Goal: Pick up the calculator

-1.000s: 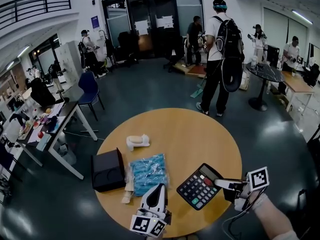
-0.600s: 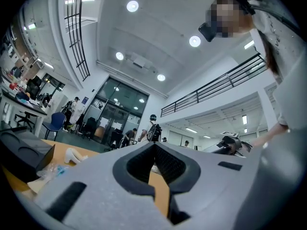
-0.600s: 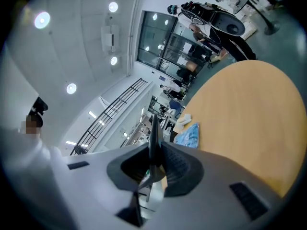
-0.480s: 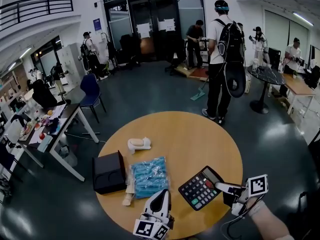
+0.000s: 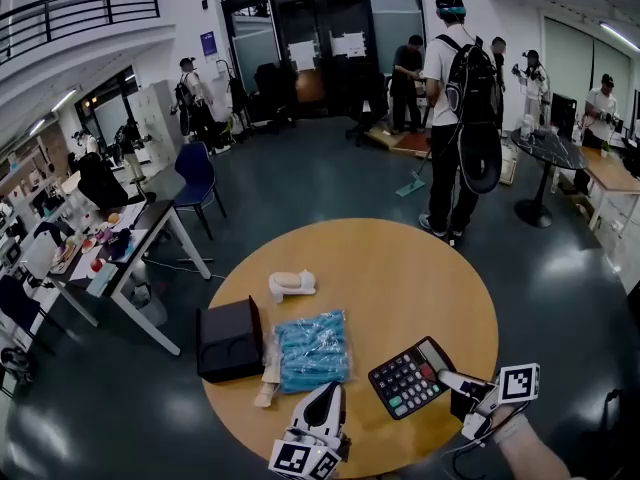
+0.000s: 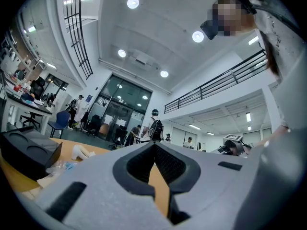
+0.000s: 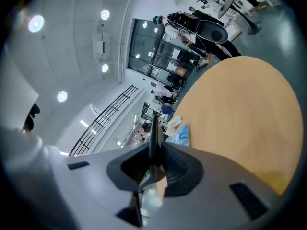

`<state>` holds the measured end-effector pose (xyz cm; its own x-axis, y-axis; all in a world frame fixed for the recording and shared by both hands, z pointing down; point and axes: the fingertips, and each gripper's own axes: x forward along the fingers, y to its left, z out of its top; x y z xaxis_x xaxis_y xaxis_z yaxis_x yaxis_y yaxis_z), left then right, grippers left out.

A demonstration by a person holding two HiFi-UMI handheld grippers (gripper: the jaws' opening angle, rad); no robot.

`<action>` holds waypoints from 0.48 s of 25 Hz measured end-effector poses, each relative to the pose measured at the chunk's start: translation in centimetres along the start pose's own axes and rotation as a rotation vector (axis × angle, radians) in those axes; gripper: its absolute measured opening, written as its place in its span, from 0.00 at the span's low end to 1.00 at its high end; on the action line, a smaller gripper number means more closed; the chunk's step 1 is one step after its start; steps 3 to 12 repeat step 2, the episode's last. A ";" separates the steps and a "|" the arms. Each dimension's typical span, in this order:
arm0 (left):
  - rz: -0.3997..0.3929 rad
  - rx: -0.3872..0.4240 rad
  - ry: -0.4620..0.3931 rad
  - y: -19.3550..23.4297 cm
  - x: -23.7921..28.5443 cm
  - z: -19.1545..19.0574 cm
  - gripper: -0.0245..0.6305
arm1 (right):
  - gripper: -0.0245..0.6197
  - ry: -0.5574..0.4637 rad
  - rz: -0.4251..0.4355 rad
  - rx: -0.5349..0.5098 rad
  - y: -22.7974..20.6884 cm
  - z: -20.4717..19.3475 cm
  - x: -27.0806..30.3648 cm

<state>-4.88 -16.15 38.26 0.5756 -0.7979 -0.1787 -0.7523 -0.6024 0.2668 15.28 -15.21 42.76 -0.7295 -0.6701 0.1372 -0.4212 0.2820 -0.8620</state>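
The black calculator [image 5: 408, 378] with rows of keys hangs tilted just over the round wooden table [image 5: 400, 278], near its front right edge. My right gripper [image 5: 447, 377] is shut on the calculator's right end. In the right gripper view the calculator [image 7: 153, 138] shows edge-on as a thin dark blade clamped between the pads of the right gripper [image 7: 154, 150]. My left gripper [image 5: 327, 388] rests at the table's front edge, left of the calculator, jaws together and nothing in them. The left gripper [image 6: 154, 147] looks out across the table.
A black box [image 5: 230, 340] sits at the table's left, a blue plastic packet [image 5: 310, 350] beside it and a small white object [image 5: 290, 285] farther back. A person with a backpack [image 5: 455, 98] stands beyond the table; desks and chairs stand at left.
My right gripper has sunk a little toward the table with the calculator still in it. The left gripper has stayed where it was.
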 end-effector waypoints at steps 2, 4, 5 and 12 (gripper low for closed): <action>0.006 -0.004 0.007 0.1 -0.1 -0.3 0.05 | 0.13 0.008 0.003 -0.005 0.3 -0.4 0.2; 0.006 -0.004 0.007 0.1 -0.1 -0.3 0.05 | 0.13 0.008 0.003 -0.005 0.3 -0.4 0.2; 0.006 -0.004 0.007 0.1 -0.1 -0.3 0.05 | 0.13 0.008 0.003 -0.005 0.3 -0.4 0.2; 0.006 -0.004 0.007 0.1 -0.1 -0.3 0.05 | 0.13 0.008 0.003 -0.005 0.3 -0.4 0.2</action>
